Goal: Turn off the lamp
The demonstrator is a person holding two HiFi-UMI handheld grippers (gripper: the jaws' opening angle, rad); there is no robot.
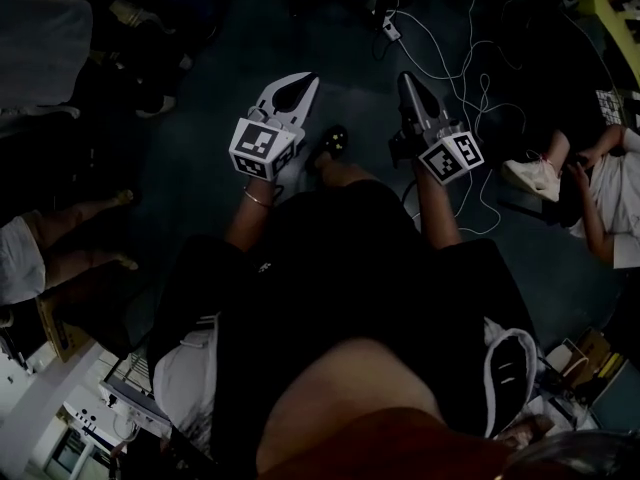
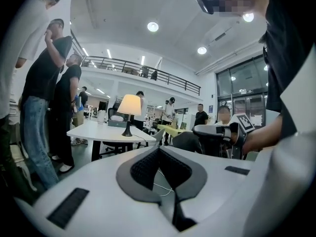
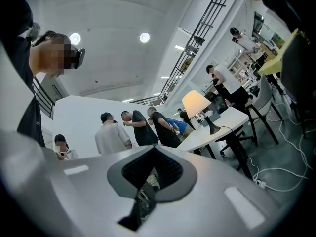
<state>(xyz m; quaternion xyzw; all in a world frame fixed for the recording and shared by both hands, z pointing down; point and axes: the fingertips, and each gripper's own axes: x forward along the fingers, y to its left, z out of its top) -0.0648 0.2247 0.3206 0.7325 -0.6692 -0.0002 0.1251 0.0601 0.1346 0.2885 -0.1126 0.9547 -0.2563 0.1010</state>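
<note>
The lamp (image 2: 129, 105) has a cream shade that glows and a dark stem; it stands on a white table (image 2: 94, 131) some way ahead of me. The right gripper view shows the same lit lamp (image 3: 195, 102) on that table (image 3: 222, 125), up and to the right of the jaws. My left gripper (image 2: 158, 150) is shut and empty, far short of the table. The right gripper (image 3: 154, 150) is also shut with nothing in it. The dim head view shows the left gripper (image 1: 307, 81) and the right gripper (image 1: 406, 78) side by side above the dark floor.
Several people stand left of the table (image 2: 54, 98), others behind it. White cables (image 1: 462, 80) trail over the floor, and a power strip (image 3: 260, 182) lies near the table legs. A person sits on the floor at my right (image 1: 600, 193). Chairs (image 3: 259, 110) stand by the table.
</note>
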